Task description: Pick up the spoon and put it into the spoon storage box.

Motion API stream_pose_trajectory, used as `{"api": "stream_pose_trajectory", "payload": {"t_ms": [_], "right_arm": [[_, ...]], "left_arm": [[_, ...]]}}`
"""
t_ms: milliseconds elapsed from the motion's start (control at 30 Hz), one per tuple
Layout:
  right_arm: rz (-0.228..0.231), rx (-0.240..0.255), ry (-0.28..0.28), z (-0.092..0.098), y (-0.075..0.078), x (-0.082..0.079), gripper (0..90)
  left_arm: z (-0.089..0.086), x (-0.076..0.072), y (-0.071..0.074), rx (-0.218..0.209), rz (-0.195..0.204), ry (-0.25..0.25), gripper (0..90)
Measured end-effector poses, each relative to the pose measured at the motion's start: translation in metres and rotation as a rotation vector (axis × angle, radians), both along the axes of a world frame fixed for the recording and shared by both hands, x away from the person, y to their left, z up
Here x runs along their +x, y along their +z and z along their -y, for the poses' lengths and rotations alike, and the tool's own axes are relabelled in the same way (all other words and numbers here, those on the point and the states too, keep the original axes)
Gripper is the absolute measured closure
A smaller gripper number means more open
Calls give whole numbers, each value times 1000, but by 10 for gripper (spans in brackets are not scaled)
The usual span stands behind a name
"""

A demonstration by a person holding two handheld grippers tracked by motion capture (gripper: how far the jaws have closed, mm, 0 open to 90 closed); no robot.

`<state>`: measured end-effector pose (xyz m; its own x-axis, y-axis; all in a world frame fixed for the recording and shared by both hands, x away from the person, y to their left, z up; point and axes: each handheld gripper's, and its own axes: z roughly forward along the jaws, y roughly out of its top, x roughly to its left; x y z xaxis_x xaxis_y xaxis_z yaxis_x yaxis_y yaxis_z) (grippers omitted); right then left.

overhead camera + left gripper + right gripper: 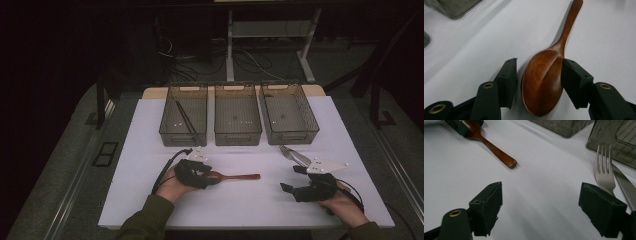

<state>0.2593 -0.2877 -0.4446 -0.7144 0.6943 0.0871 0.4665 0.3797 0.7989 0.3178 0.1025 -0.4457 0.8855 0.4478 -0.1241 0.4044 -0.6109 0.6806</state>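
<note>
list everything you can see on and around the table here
wooden spoon: 1, reddish brown, flat on the sheet, bowl between the left gripper's jaws
fork: 1, silver, on the sheet by the right gripper
knife: 1, silver, serrated, beside the fork
bins: 3, smoky clear, in a row at the far side
chopsticks: dark, a pair it seems, in the left bin
sheet: 1, white, covering the table
left gripper: 1, black, one pad touching the spoon's bowl, the other apart
right gripper: 1, black, open, nothing between its jaws
</note>
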Motion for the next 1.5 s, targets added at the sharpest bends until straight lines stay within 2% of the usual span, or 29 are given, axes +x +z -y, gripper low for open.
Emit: {"api": "stream_pose_trajectory", "payload": {"t_ms": [67, 167, 600, 767, 867, 1200, 1500], "right_arm": [[-1, 1, -1, 0, 0, 0, 184], [-2, 0, -1, 0, 0, 0, 184], [0, 0, -2, 0, 0, 0, 184], [1, 0, -2, 1, 0, 0, 184], [1, 0, -3, 0, 0, 0, 184], [1, -1, -2, 0, 0, 0, 184], [1, -1, -2, 0, 0, 0, 184]], "left_arm": [[0, 0, 0, 8, 14, -15, 476], [2, -2, 0, 7, 9, -15, 497], [6, -8, 1, 39, 47, -92, 586], [7, -10, 1, 32, 44, -104, 637], [7, -10, 2, 42, 46, -125, 677], [8, -11, 3, 50, 39, -146, 758], [10, -12, 3, 44, 40, -154, 775]]}}
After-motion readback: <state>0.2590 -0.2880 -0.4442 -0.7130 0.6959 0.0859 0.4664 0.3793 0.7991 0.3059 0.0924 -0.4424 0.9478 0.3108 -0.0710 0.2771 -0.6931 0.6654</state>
